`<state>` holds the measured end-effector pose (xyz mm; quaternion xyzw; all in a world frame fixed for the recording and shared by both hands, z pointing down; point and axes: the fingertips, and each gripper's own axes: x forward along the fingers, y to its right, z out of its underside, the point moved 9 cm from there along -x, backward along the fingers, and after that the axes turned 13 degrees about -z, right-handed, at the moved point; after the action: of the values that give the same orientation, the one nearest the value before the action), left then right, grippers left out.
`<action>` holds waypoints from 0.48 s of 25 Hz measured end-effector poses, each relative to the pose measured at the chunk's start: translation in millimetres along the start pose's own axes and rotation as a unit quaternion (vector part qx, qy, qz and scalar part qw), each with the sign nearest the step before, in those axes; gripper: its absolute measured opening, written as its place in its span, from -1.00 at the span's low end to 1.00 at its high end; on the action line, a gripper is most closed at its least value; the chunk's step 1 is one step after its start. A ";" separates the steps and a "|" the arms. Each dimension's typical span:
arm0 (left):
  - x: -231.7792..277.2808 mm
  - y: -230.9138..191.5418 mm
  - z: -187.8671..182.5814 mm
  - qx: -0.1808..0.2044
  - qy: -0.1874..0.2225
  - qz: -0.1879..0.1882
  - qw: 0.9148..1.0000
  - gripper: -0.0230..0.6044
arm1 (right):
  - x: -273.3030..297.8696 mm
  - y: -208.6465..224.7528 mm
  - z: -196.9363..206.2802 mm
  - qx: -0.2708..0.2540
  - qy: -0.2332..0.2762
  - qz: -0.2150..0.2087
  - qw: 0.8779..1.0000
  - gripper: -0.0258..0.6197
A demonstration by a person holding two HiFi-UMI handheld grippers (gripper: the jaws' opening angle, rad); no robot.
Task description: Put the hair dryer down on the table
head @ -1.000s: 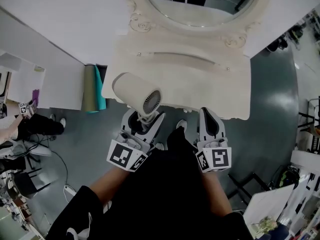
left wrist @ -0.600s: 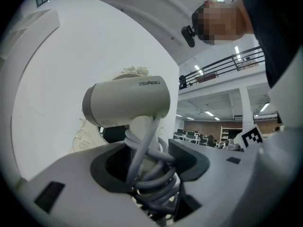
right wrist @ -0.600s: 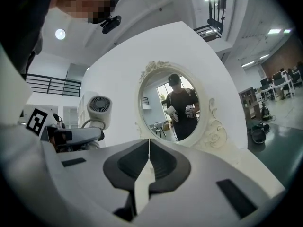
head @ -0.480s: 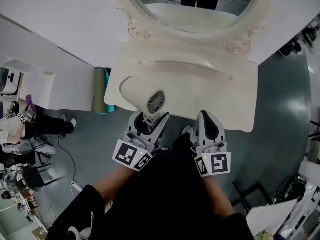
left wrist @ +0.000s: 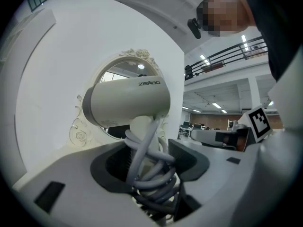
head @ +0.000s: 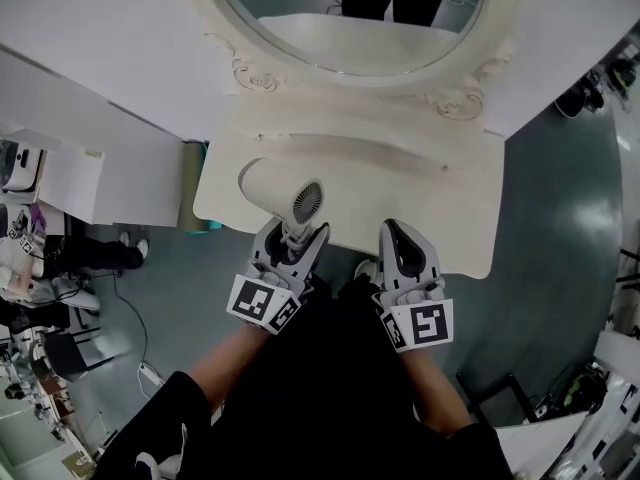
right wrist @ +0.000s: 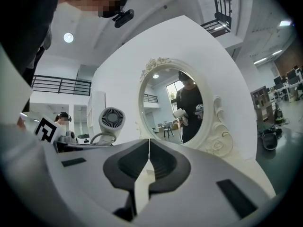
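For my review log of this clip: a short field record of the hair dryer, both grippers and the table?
table: white, oval mirror behind
hair dryer: above the table's front left part, cord wound round its handle
left gripper: fingers shut on the hair dryer's handle
right gripper: fingers together, empty
task: hair dryer not yet released

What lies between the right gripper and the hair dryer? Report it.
Nothing but bare cream tabletop between the shut right gripper and the hair dryer; the head view shows it.

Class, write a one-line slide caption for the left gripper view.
Left gripper grips the hair dryer by its cord-wrapped handle, facing an ornate mirror.
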<state>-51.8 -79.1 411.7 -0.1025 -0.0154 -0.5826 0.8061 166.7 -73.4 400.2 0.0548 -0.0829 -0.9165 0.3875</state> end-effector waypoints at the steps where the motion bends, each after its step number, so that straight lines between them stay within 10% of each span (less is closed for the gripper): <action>1: 3.9 1.9 2.6 -0.002 -0.005 0.001 1.000 -0.15 | -2.0 3.7 0.8 0.000 -0.001 0.002 1.000 -0.86; 12: 37.9 -11.0 31.7 0.018 -0.064 0.018 0.998 -0.15 | -10.1 23.8 11.6 0.074 -0.002 0.038 0.997 -0.86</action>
<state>-47.0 -112.0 449.8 -0.1253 -0.0759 -0.5600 0.8154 188.5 -81.2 416.5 0.0777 -0.1532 -0.8926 0.4168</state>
